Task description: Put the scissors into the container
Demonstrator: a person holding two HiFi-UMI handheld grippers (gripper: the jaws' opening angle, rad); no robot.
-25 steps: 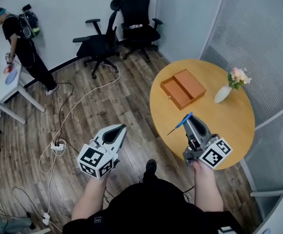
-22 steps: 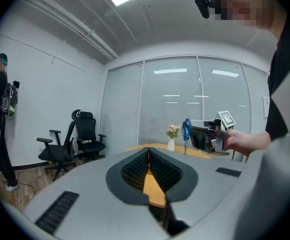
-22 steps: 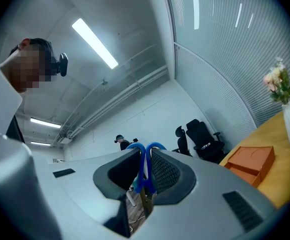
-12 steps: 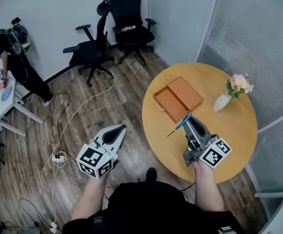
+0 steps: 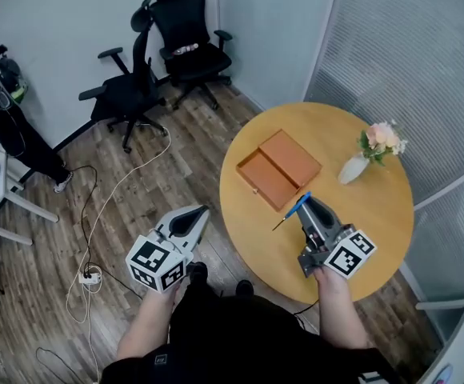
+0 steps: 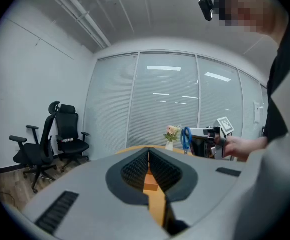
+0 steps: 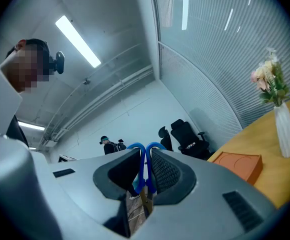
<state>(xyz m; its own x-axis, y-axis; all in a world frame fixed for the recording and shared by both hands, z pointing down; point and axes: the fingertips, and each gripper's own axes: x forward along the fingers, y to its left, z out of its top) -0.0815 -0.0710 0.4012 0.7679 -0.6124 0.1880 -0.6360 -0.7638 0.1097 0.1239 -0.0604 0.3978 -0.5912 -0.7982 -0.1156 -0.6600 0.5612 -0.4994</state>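
My right gripper (image 5: 307, 206) hangs over the round wooden table (image 5: 376, 214), shut on blue-handled scissors (image 5: 294, 209) whose blades stick out to the left. Between the jaws in the right gripper view show the blue handles of the scissors (image 7: 144, 170). The orange container (image 5: 278, 169) lies open on the table just beyond the scissors, and the same container (image 7: 240, 165) appears at the right in the right gripper view. My left gripper (image 5: 190, 218) is held over the floor left of the table, jaws closed with nothing in them. From the left gripper view, the scissors (image 6: 186, 139) show in the right gripper.
A white vase with pink flowers (image 5: 364, 155) stands on the table's far right. Two black office chairs (image 5: 156, 50) are by the back wall. A person (image 5: 4, 118) stands at a white desk far left. Cables and a power strip (image 5: 90, 276) lie on the wooden floor.
The view has shifted so the table and container sit further left and nearer my right gripper. Both grippers keep their hold and pose.
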